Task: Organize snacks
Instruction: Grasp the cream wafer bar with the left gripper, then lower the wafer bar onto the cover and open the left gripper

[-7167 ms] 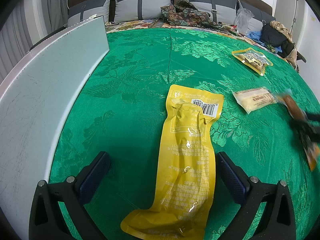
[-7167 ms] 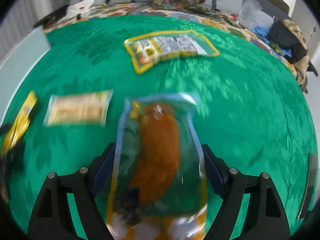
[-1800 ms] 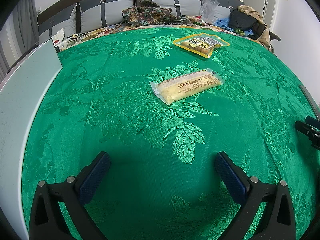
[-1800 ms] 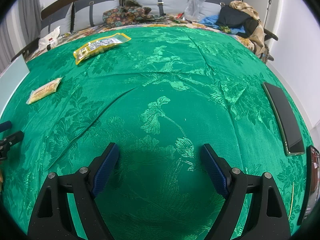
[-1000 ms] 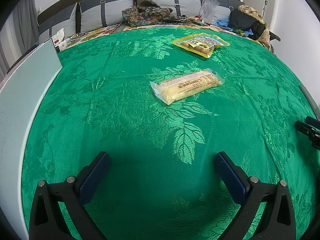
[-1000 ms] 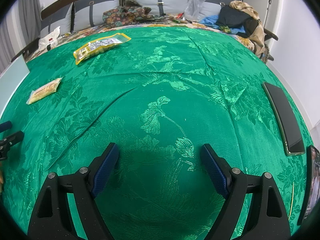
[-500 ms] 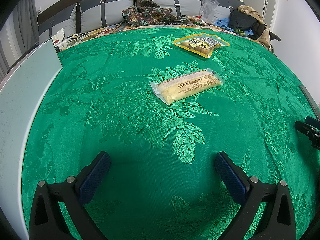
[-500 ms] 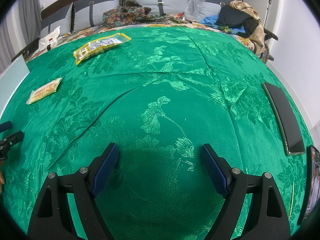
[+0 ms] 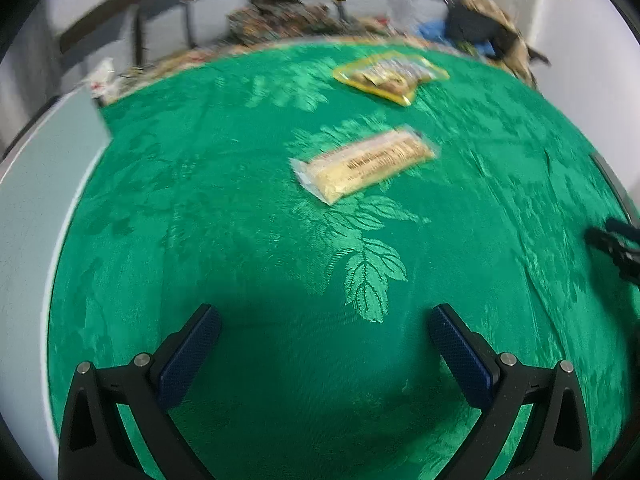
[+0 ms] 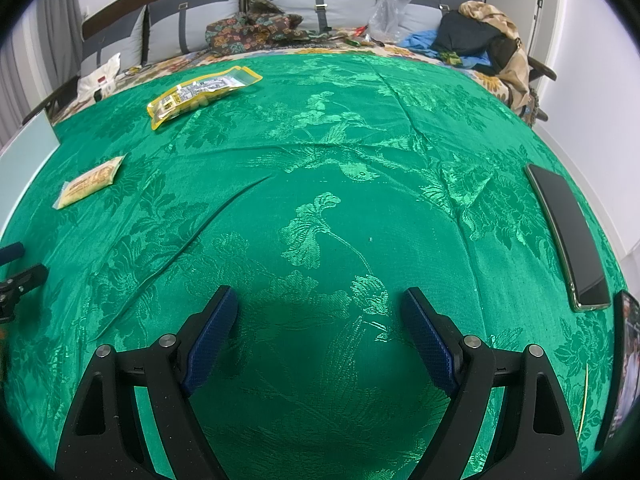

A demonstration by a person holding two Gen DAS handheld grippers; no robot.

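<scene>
A pale yellow snack bar in clear wrap (image 9: pixel 362 166) lies on the green cloth ahead of my left gripper (image 9: pixel 322 320), which is open and empty. A yellow-edged snack pouch (image 9: pixel 390 74) lies farther back. In the right wrist view the same bar (image 10: pixel 90 182) and pouch (image 10: pixel 202 94) lie far to the left. My right gripper (image 10: pixel 318 306) is open and empty above bare cloth. The right gripper's tip (image 9: pixel 612 246) shows at the right edge of the left wrist view.
A pale grey board (image 9: pixel 36 184) stands along the left edge of the cloth. A dark phone (image 10: pixel 568 232) lies at the right edge, another device (image 10: pixel 626 356) beside it. Pillows, clothes and bags (image 10: pixel 476 40) sit at the back.
The left wrist view has gone blurred and shifted: the left gripper is moving, the bar and pouch now sit slightly lower and to the right. The right gripper has stayed still.
</scene>
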